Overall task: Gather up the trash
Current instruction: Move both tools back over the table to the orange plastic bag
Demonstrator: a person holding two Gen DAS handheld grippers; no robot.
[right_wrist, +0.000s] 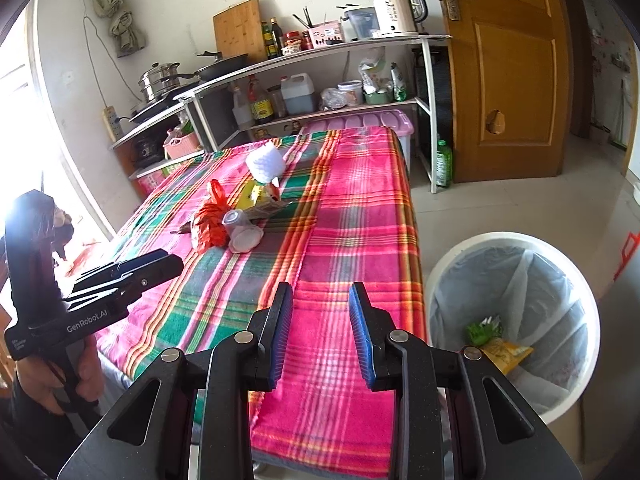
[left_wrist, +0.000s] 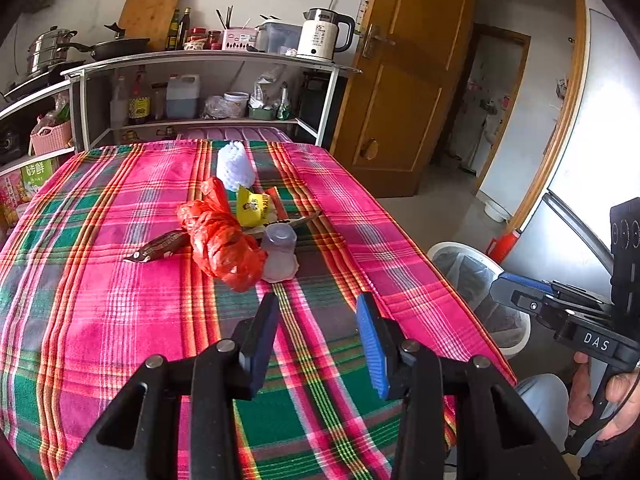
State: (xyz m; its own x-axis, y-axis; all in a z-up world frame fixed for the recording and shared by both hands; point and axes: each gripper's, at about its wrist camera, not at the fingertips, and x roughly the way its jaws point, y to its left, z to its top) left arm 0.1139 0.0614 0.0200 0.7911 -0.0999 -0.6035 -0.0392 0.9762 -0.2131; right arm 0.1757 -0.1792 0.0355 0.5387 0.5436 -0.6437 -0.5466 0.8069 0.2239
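Note:
A pile of trash lies mid-table on the plaid cloth (left_wrist: 120,280): a crumpled red plastic bag (left_wrist: 220,240), an upturned clear plastic cup (left_wrist: 279,252), a yellow wrapper (left_wrist: 253,210), a brown wrapper (left_wrist: 160,246) and a white foam net (left_wrist: 235,166). My left gripper (left_wrist: 318,304) is open and empty above the near table, short of the cup. My right gripper (right_wrist: 318,296) is open and empty over the table's near right edge. The white bin (right_wrist: 512,248) stands on the floor to the right, holding a green scrap (right_wrist: 482,330) and a yellow wrapper (right_wrist: 508,354).
A metal shelf (left_wrist: 208,56) with a kettle (left_wrist: 324,34), pots, bottles and a cutting board stands behind the table. A wooden door (left_wrist: 412,80) is open at the right. A pink storage box (right_wrist: 360,122) sits behind the table. Tiled floor surrounds the bin.

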